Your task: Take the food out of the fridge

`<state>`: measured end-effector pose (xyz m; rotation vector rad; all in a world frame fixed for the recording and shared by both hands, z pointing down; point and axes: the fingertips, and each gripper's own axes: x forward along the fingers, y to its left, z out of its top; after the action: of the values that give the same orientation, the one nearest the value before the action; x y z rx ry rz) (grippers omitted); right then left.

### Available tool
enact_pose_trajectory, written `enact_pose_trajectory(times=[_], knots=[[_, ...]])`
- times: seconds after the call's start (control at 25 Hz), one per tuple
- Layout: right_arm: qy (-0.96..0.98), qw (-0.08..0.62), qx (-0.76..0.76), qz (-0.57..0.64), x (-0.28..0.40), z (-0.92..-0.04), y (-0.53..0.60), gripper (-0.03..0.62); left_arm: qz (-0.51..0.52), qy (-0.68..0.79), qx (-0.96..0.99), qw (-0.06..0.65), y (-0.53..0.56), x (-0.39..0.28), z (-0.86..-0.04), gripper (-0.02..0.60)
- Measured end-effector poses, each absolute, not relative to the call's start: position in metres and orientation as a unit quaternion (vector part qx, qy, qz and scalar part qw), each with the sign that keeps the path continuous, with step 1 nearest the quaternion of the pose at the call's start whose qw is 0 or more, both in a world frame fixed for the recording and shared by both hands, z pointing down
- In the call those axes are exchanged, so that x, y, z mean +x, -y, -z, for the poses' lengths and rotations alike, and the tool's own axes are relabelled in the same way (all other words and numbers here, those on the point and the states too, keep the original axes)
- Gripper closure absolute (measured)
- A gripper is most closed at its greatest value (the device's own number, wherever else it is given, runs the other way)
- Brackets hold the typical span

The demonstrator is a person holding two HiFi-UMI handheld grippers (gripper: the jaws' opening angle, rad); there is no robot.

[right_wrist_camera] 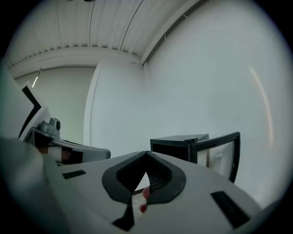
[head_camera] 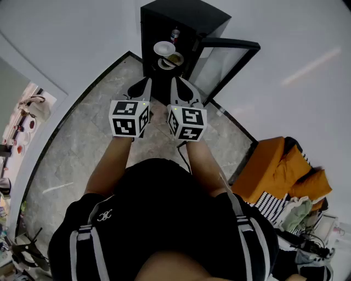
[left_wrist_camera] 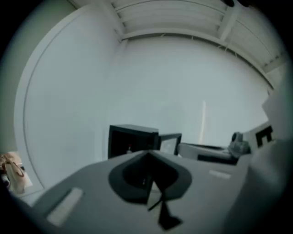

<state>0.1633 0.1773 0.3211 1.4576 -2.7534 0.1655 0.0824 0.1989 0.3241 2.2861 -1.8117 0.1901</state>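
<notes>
Plates (head_camera: 164,49) in fridge (head_camera: 186,16), door (head_camera: 222,67) rightward

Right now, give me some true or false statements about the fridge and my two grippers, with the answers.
The fridge has its door open. True.
The left gripper holds a plate. False: its jaws are together on nothing.
There are plates inside the fridge. True.
The right gripper is open. False: it is shut and empty.

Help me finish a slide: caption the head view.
Left gripper and right gripper, both shut, point at the open black fridge, plates inside.
</notes>
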Motion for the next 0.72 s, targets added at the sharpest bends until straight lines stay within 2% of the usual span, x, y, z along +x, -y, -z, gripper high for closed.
enact_pose_trajectory(times=[0.72], knots=[[0.886, -0.004, 0.452, -0.105, 0.161, -0.336, -0.183, 0.602, -0.067, 0.617, 0.774, 0.128, -0.21, 0.075, -0.336, 0.58]])
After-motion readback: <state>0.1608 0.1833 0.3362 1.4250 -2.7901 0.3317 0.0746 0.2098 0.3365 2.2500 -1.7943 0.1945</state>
